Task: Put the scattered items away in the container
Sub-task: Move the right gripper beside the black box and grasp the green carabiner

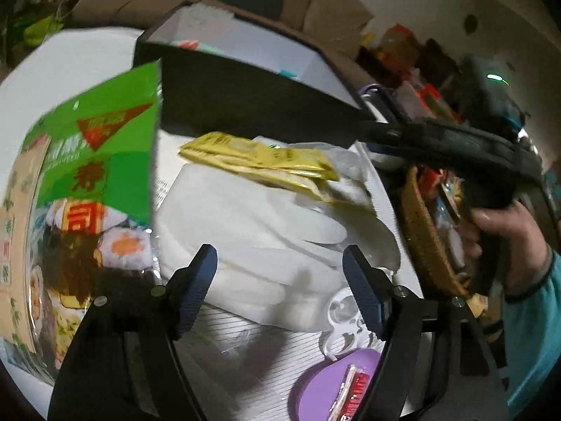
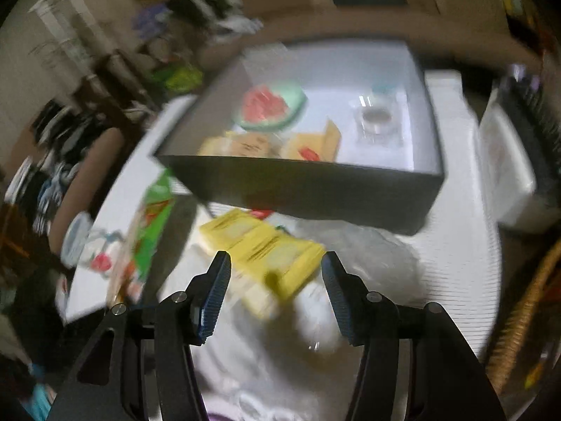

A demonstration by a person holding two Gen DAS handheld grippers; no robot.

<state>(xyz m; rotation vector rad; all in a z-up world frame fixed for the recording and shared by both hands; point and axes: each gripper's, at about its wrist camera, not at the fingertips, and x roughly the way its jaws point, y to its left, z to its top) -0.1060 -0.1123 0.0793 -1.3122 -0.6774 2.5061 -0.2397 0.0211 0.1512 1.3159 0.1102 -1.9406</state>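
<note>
Black-walled rectangular box with white interior (image 2: 315, 189), standing on white table (image 2: 463, 245): holds a green-rimmed round item with red centre (image 2: 270, 107), yellow packets and a clear cup. Just in front of box: flat yellow foil packet (image 2: 266, 251) on white plastic gloves (image 1: 252, 231), green printed food package (image 1: 101, 161) beside them. Left gripper (image 1: 278, 273) and right gripper (image 2: 277, 282): fingers parted, nothing between them

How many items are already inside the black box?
4 visible: a watermelon-print piece rear left, a clear jar rear right, two yellowish packets by the near wall. Blur and that wall may hide more.
</note>
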